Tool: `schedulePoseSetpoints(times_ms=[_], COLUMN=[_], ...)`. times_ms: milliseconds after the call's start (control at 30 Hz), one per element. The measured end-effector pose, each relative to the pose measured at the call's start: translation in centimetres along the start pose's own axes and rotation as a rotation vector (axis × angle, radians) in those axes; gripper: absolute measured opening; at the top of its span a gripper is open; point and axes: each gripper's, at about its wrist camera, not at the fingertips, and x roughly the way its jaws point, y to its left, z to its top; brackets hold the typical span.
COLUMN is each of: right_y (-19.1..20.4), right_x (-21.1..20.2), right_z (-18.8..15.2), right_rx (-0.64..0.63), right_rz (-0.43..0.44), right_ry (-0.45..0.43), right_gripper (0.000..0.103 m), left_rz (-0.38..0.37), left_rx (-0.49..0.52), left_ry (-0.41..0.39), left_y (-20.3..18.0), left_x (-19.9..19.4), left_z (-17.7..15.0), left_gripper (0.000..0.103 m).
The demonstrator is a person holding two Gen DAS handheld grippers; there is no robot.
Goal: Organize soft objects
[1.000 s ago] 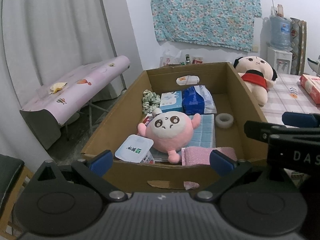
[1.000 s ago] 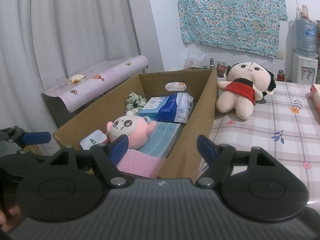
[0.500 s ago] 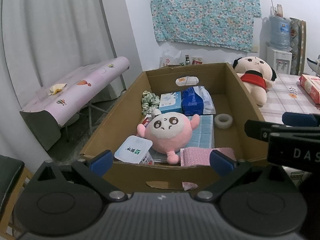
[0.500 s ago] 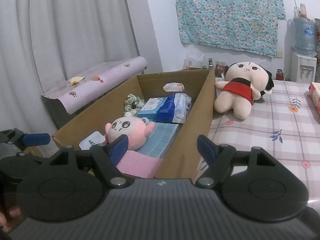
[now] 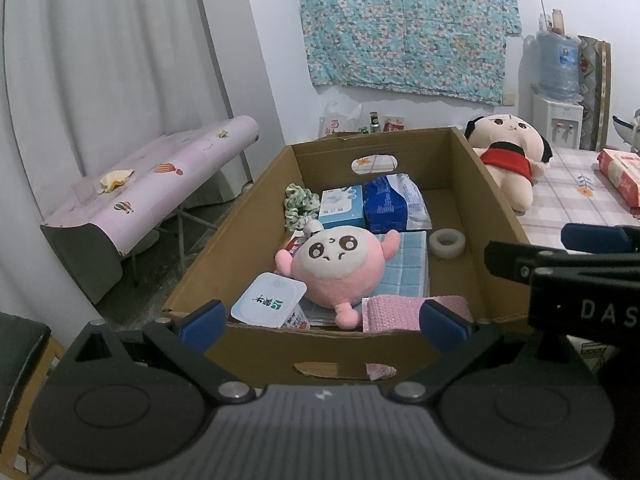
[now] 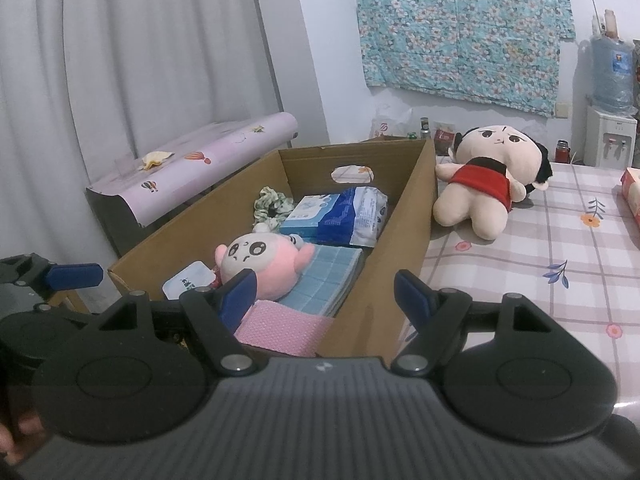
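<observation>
Both our left gripper and right gripper stood spread and empty near the box, pink toy lying inside

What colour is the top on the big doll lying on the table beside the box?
Red, on the big doll; the right wrist view shows it best.
</observation>
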Motion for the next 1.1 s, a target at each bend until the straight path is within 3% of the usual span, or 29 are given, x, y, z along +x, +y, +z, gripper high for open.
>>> schedulePoseSetpoints(times_ms=[1100], right_y=[0.57], right_x=[-0.29], right_z=[0.21], right_rx=[-0.008], right_rz=[-0.007], right_ry=[-0.007], right_gripper=[0.076], left_rz=[-0.003], left_rx=[-0.009], left_ry=[-0.015], left_y=[0.92], left_x=[0.07], left_z=[-0.18], left_gripper=[0.103])
